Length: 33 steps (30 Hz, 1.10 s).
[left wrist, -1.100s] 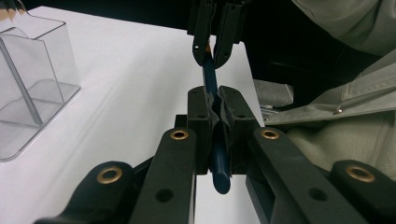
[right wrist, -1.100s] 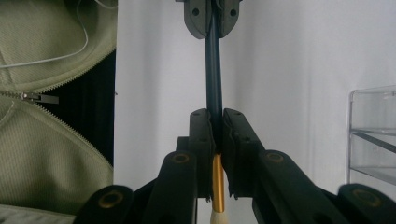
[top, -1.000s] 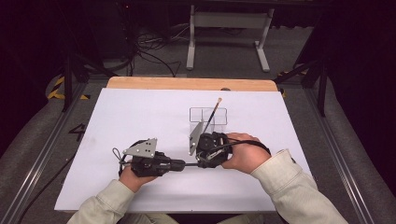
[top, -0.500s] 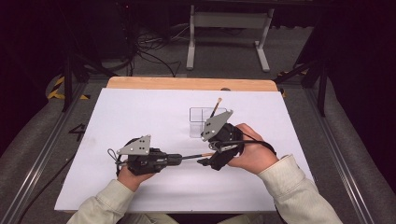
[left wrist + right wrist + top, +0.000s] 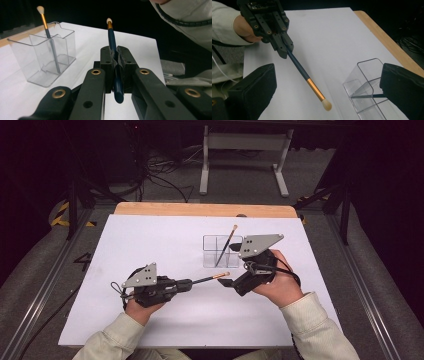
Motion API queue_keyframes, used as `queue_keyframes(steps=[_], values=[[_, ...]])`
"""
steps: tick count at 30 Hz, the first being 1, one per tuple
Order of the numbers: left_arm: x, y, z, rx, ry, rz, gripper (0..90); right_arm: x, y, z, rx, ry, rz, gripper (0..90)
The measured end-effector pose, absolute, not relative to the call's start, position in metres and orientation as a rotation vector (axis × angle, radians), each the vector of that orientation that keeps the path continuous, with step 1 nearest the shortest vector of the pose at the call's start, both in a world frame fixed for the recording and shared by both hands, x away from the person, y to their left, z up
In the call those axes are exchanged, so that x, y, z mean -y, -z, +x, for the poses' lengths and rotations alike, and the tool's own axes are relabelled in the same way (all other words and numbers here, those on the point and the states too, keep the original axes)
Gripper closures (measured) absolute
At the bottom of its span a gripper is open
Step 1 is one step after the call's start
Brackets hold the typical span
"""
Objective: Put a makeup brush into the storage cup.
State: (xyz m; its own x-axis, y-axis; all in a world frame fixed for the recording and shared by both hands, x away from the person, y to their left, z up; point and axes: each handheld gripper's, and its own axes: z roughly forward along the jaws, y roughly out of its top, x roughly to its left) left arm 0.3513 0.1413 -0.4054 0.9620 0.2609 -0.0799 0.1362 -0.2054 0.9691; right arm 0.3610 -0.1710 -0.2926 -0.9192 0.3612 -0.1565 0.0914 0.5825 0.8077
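Brush [image 5: 113, 47] clamped in left claw [image 5: 116, 62]

Glossy clear plastic organizer [image 5: 222, 251], matt white sheet [image 5: 150, 245], wooden table edge [image 5: 200, 210].

White sheet [image 5: 165, 240] spread over a wooden table [image 5: 200, 209], a bare strip of wood along the far edge. Beyond it, on the grey floor [image 5: 240, 185], a pale metal stand [image 5: 245, 142] on two splayed legs. Left of that, a tangle of black cables [image 5: 155, 177]. Yellow-black tape [image 5: 62, 215] by the far left corner; metal rail [image 5: 45, 285] along the left side
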Motion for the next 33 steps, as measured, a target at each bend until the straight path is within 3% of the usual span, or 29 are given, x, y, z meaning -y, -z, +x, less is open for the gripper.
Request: queue_keyframes(steps=[33], values=[[-0.146,0.402,0.352,-0.327,-0.168,1.708,83.7,0.212,0.338,0.349,-2.196,-1.577,0.556,0.0]])
